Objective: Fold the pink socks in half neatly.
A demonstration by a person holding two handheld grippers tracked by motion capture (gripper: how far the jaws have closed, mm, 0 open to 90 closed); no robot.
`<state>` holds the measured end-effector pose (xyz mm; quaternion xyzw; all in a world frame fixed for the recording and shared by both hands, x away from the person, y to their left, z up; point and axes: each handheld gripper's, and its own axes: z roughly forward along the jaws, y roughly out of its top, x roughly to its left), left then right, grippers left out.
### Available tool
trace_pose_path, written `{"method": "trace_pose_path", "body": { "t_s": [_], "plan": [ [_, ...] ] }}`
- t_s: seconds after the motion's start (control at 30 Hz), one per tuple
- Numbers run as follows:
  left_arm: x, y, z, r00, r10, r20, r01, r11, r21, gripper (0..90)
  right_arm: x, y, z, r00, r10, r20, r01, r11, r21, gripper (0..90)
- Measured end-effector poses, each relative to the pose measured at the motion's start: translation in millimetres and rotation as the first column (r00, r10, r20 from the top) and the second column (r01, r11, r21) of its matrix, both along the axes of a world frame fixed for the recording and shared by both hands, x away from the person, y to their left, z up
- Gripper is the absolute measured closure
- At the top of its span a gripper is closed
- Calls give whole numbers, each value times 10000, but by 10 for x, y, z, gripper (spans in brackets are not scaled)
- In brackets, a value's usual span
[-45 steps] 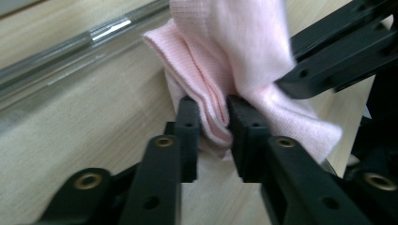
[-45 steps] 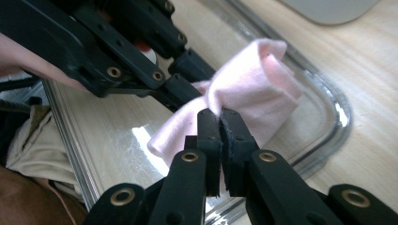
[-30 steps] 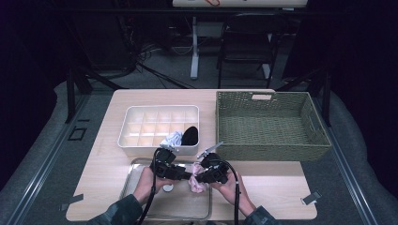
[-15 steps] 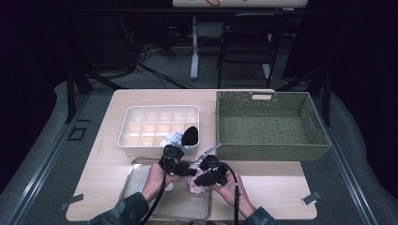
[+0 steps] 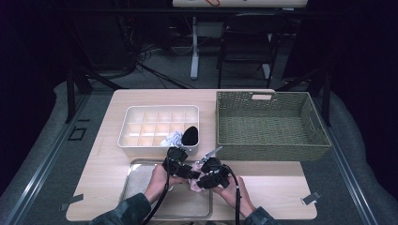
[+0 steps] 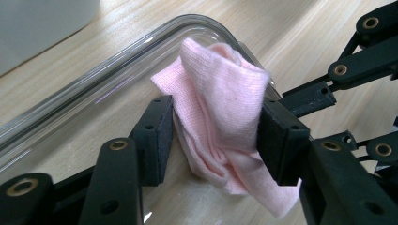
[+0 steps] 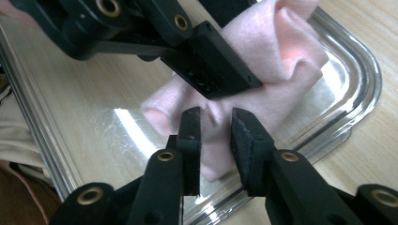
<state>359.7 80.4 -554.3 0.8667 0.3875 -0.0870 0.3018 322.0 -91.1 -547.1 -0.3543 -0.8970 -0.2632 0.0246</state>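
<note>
Left gripper [image 6: 213, 136] clamped on pink cloth [image 6: 220, 112] over metal tray [image 7: 338, 93], right gripper [image 7: 215, 136] jaws just opening, slightly apart, cloth between them unclamped.

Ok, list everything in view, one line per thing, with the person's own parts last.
pink cloth: one, pink, bunched over the metal tray, between both grippers
metal tray: one, silver, near table edge
divided box: one, white, centre of table
white cloth: one, in the box's near right corner
black item: one, beside the white cloth, kind unclear
wicker basket: one, green, right side
table: one, light wood
left gripper: black, jaws clamped on the pink cloth
right gripper: black, jaws just opening, cloth between
</note>
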Motion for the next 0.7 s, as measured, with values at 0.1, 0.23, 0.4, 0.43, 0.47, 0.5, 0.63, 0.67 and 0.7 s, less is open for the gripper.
{"method": "trace_pose_path", "body": {
  "t_s": [0.1, 0.23, 0.4, 0.43, 0.47, 0.5, 0.63, 0.67, 0.7],
  "plan": [
    [3, -4, -19, 10000, 55, -40, -56, 10000, -48, 533, 7, -13, 4, 10000, -29, 37, 29, 10000, -24, 708],
    [13, 7, -51, 9998, 29, -214, -33, 9998, -199, 551, 2, -46, 34, 9999, 117, 83, -117, 9999, 37, 593],
    [24, 32, -69, 9996, -63, -290, 49, 9989, -457, 595, -12, -164, 95, 9991, 315, 284, -316, 9995, 25, 471],
    [22, 33, -68, 9995, -98, -293, 84, 9988, -474, 608, -10, -186, 100, 9994, 223, 282, -226, 9997, 108, 456],
    [18, 33, -68, 9996, -100, -261, 87, 9987, -508, 622, -2, -217, 109, 9993, 218, 300, -221, 9997, 91, 448],
    [15, 33, -66, 9996, -109, -243, 96, 9987, -510, 634, 1, -239, 115, 9994, 189, 300, -191, 9998, 59, 425],
    [18, 42, -63, 9996, -194, -227, 181, 9982, -573, 666, 3, -359, 137, 9989, 144, 445, -149, 9998, 106, 367],
    [17, 42, -61, 9996, -183, -223, 169, 9980, -603, 672, 0, -394, 142, 9989, 61, 462, -63, 10000, 57, 355],
    [14, 43, -57, 9996, -181, -218, 167, 9979, -622, 678, -6, -428, 138, 9987, -74, 513, 69, 9999, 91, 340]
  ]
}}
